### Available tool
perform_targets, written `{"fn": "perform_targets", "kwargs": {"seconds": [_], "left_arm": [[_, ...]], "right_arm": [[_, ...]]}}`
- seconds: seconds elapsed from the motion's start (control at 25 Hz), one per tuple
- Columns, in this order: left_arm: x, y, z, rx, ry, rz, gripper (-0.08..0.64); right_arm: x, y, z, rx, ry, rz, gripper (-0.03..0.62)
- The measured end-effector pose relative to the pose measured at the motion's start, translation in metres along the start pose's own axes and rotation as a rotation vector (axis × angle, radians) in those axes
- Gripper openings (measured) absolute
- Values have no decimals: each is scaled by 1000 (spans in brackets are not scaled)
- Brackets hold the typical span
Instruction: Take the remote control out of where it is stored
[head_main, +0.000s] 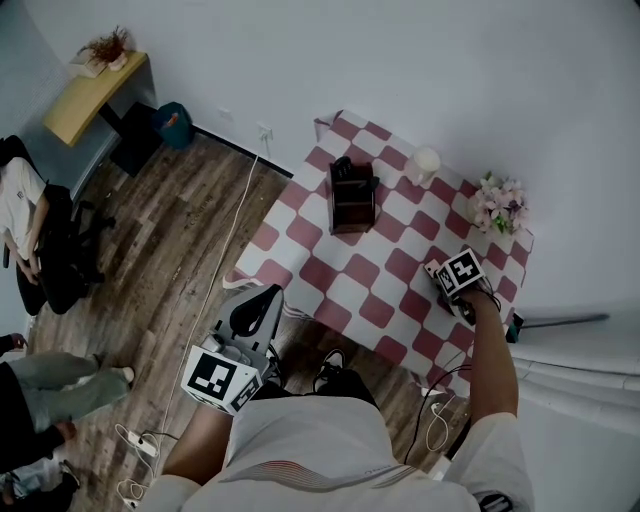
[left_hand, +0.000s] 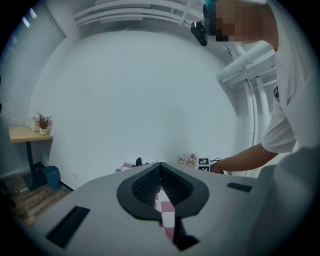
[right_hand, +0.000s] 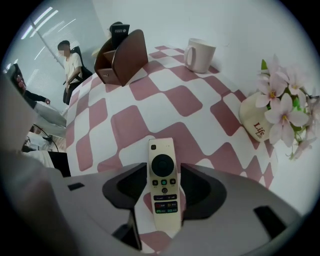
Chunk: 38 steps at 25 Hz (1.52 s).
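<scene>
Two tools are in play, the left tool (left_hand: 161, 187) and the right tool (right_hand: 165, 187). There is one checked desk (right_hand: 170, 97). On it are one pale remote control (right_hand: 163, 180), one brown holder (right_hand: 122, 57), one white mug (right_hand: 201, 55) and one pot of pink flowers (right_hand: 260, 122). One dark item (right_hand: 119, 31) stands in the holder, too small to name. By the far wall are one wooden side desk (head_main: 95, 95) with one small plant (head_main: 105, 48) on it, and one blue bin (head_main: 175, 125). At least two other people show: one seated person (head_main: 20, 205) and one pair of legs (head_main: 60, 385).
</scene>
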<state>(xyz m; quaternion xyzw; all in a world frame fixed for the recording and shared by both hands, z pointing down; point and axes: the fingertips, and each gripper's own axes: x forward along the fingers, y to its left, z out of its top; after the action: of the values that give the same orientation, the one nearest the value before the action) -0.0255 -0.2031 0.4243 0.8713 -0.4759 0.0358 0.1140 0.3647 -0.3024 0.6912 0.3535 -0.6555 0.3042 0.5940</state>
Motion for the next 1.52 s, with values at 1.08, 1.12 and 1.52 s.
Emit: {"fn": "perform_targets", "kwargs": {"seconds": [1.08,1.12,1.52], "left_arm": [[-8,-10,49,74,-97,-120,8],[-9,-10,50,78,-96,-123,8],[-10,-9,53,71,-111,-133,8]], "right_arm": [[-299,201,72,143,-1352,-4,35],[-300,202,73,140,-1354,1,35],[-297,207,77,147,-1357,23,35]]}}
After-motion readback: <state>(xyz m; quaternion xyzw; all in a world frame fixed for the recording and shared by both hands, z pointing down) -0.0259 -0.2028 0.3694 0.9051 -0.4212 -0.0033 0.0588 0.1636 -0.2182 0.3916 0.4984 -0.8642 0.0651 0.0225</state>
